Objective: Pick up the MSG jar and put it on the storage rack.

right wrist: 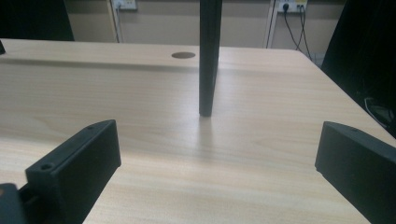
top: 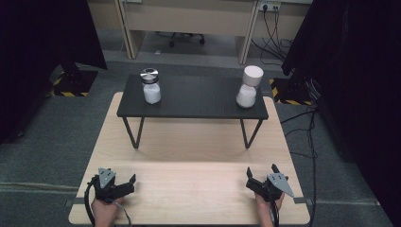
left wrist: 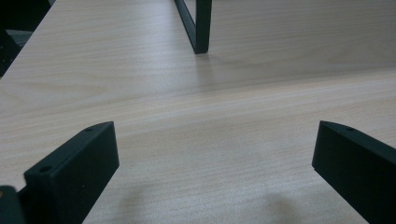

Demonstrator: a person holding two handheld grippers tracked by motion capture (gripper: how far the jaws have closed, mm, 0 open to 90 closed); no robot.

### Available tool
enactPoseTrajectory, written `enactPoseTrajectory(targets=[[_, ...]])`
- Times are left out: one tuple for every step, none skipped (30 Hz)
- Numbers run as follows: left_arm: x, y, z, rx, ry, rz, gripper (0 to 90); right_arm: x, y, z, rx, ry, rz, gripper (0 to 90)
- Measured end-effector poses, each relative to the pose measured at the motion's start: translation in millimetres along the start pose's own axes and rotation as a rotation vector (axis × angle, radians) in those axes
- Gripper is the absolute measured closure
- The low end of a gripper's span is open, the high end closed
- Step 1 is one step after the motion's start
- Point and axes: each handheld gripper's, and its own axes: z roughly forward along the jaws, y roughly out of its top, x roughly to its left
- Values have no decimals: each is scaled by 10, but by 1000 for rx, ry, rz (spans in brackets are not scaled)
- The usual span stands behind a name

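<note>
Jars: a silver-lidded jar [top: 151, 86] and a white-lidded jar [top: 248, 87] stand far apart on the black shelf [top: 191, 100]; left claw [top: 124, 183] and right claw [top: 261, 174] rest near, jaws apart.

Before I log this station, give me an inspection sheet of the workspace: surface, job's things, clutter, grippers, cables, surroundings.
Surface: light wooden table, bare near the grippers; black low shelf stands on its far half.
Job's things: silver-capped jar on the shelf's left end; white-capped jar on its right end, both upright.
Clutter: nothing seen.
Grippers: left gripper and right gripper open, empty, low at the table's near edge.
Cables: one trails from each gripper; more lie on the floor at right.
Surroundings: grey carpet, black curtains, desks and a wall socket behind.
</note>
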Motion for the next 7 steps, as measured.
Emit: enactPoseTrajectory(targets=[[-3, 4, 1, 2, 2, 3, 0, -13, -13, -1, -11, 9, 4, 2], [-5, 7, 2, 4, 2, 3, 0, -13, -2, 9, 0, 10, -1, 3], [-9, 5, 2, 4, 4, 4, 0, -12, 8, 17, 10, 9, -5, 3], [-11, 4, 1, 3, 4, 5, 0, -11, 1, 14, 7, 10, -5, 2], [-12, 4, 0, 2, 5, 5, 0, -12, -11, 6, -1, 11, -3, 2], [-12, 3, 0, 2, 5, 4, 0, -14, -19, 1, -4, 13, 1, 3], [-13, 3, 0, 2, 6, 2, 0, -18, -22, -3, -4, 14, 5, 2]])
